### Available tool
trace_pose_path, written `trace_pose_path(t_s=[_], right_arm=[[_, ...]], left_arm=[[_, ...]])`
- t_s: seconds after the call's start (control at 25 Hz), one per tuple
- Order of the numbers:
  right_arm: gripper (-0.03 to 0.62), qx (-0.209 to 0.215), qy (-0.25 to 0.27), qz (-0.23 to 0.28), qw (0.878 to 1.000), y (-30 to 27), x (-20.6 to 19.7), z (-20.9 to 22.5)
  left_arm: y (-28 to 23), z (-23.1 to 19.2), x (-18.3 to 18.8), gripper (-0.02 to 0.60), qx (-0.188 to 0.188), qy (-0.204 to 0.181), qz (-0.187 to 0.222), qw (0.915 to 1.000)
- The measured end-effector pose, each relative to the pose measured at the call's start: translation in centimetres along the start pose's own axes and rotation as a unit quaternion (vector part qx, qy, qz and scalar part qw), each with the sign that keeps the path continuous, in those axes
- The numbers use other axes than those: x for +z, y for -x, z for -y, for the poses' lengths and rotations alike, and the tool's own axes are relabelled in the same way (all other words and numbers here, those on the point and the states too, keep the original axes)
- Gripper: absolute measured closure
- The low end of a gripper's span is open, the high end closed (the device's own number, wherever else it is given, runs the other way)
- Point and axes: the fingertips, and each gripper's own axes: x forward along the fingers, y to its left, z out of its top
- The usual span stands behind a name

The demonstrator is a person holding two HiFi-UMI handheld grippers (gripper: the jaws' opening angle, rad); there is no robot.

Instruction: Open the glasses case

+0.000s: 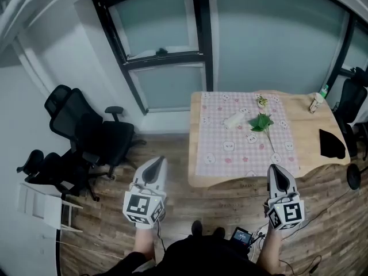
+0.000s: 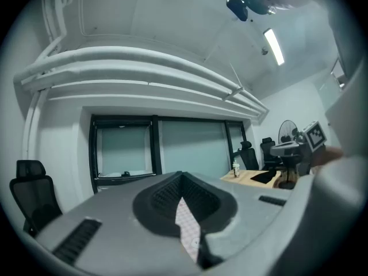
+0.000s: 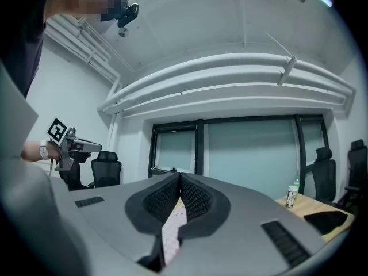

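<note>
A white oblong glasses case (image 1: 234, 119) lies shut on the pink checked cloth (image 1: 218, 148) of the wooden table (image 1: 305, 125). Both grippers are held level, short of the table's near edge and well away from the case. My left gripper (image 1: 154, 167) is off the table's left corner, its jaws shut with nothing in them. My right gripper (image 1: 278, 171) hangs at the near edge, also shut and empty. In the left gripper view the left gripper (image 2: 181, 180) has its tips meeting, and a strip of cloth shows below. The right gripper view shows the right gripper (image 3: 179, 178) the same way.
A green leafy sprig (image 1: 261, 122) lies right of the case, with a small flower item (image 1: 262, 100) behind it. A bottle (image 1: 317, 102) and a black object (image 1: 332, 144) sit at the table's right end. Black office chairs (image 1: 86, 134) and a white rack (image 1: 43, 206) stand at left.
</note>
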Motion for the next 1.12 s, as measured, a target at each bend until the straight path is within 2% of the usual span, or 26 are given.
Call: trace_pose_path(t_s=[0.24, 0.52, 0.64, 0.76, 0.92, 1.0, 1.12], right_arm=[[0.577, 0.012, -0.005, 0.008, 1.000, 1.4, -0.1, 0.3], [0.577, 0.040, -0.039, 0.016, 0.998, 3.5, -1.0, 3.0], [0.577, 0.031, -0.049, 0.015, 0.998, 3.6, -2.2, 4.9], [0.577, 0.041, -0.059, 0.008, 0.997, 2.5, -3.0, 5.1], [0.577, 0.061, -0.061, 0.009, 0.996, -0.2, -2.6, 5.9], [0.577, 0.064, -0.050, 0.011, 0.997, -2.3, -2.2, 6.6], [0.577, 0.064, -0.027, 0.005, 0.998, -6.4, -2.0, 7.8]], left_arm=[[0.1, 1.0, 0.5, 0.581, 0.019, 0.014, 0.013, 0.9996], [-1.3, 4.5, 1.6, 0.581, 0.020, 0.002, 0.009, 0.9998], [-1.6, 5.5, 1.8, 0.581, 0.016, -0.002, 0.013, 0.9998], [-2.5, 5.2, 1.0, 0.581, 0.020, 0.007, -0.001, 0.9998], [-6.1, 4.9, -0.6, 0.581, 0.019, -0.006, -0.022, 0.9995], [-8.5, 4.3, -1.1, 0.581, 0.015, -0.001, -0.018, 0.9997], [-12.9, 2.5, -2.6, 0.581, 0.002, 0.028, 0.005, 0.9996]])
